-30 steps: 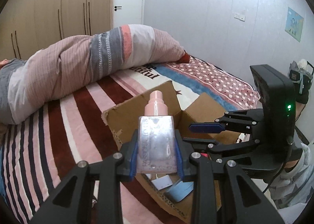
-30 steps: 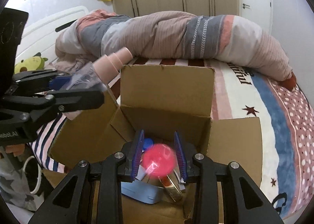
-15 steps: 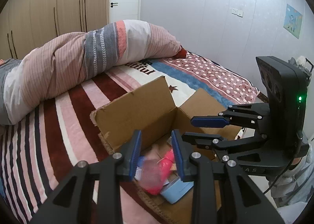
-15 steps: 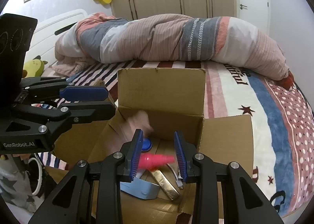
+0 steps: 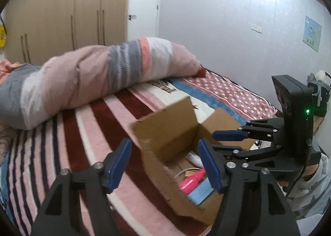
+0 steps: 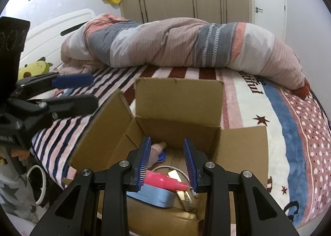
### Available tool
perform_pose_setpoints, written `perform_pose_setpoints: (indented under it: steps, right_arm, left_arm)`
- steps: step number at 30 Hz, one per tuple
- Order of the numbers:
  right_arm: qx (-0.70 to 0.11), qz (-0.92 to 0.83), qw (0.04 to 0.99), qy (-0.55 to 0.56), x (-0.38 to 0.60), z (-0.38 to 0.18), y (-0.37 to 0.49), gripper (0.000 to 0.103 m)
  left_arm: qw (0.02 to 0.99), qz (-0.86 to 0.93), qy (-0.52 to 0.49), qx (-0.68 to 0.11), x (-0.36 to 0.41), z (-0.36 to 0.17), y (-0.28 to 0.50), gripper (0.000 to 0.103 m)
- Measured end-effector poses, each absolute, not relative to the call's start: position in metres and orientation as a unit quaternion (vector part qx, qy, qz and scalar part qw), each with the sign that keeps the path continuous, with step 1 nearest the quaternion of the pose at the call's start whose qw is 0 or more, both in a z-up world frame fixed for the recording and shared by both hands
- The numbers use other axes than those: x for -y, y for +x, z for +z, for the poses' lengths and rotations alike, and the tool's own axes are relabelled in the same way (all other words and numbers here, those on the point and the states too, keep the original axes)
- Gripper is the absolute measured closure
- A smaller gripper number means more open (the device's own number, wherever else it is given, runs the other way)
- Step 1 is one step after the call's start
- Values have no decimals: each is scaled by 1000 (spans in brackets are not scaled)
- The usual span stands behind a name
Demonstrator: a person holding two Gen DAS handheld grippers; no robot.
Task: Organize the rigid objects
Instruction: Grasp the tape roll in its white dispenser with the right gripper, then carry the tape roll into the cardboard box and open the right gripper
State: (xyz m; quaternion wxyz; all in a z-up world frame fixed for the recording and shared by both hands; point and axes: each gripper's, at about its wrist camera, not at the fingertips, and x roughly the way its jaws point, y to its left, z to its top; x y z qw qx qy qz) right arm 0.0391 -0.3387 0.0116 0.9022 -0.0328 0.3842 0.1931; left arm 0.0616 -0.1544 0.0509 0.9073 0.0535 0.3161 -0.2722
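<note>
An open cardboard box (image 6: 180, 99) stands on the striped bed; it also shows in the left wrist view (image 5: 165, 130). Inside lie a pink tube (image 6: 165, 182), a light blue case (image 6: 153, 196), a gold bar (image 6: 184, 194), a white cable (image 6: 165, 168) and the pale pink bottle (image 6: 156, 150). My right gripper (image 6: 168, 163) is open and empty above the box. My left gripper (image 5: 164, 165) is open and empty over the box's left wall, and it shows at the left of the right wrist view (image 6: 82, 91).
A rolled quilt (image 6: 186, 43) lies across the bed behind the box. A yellow plush toy (image 6: 34, 69) sits at the headboard. Wardrobes (image 5: 62, 12) and a white door (image 5: 143, 8) line the far wall.
The left gripper let the pale pink bottle fall into the box, opened wide and pulled back to the left. The pink tube dropped from the right gripper into the box.
</note>
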Motion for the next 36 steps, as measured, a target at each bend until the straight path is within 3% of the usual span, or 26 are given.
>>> perform_pose_setpoints:
  steps: [2,9,14,20,25,32,33,34,36]
  right_arm:
    - [-379,199,903,-35,330,18,36,74]
    - [-347,259,899,-61,261,43,20,74]
    - [-343,316,881,-81,196,42,11,65]
    - [-385,355,845,-108,125,-11,9,61]
    - [-424,311,843,-113,108,-72,30,47]
    - [-427,258,853,-154,102,-140,63,47]
    - [-426,252,855,-156,101,-144,67,49]
    - [-424,247,857,-157,100,-147,70,64]
    - [-427,250,855,-158,100,-149,77,67]
  left_arm:
    - [915,-254,51,-308,136,55,57,31]
    - [935,-176,31,-306,57,45,50,27]
    - [941,-121,23,-317,0,21,43,24]
    - [934,-99,-2,-342,-43,-25,37,23]
    - [928,-98,-31,-357,-60,-58,33,23]
    - [921,-100,-60,-372,-65,-79,32,23]
    - [921,-100,-61,-373,-65,-79,32,23]
    - [921,-100,-61,-372,-65,-78,32,23]
    - [921,-101,-63,-370,-65,-75,30,23]
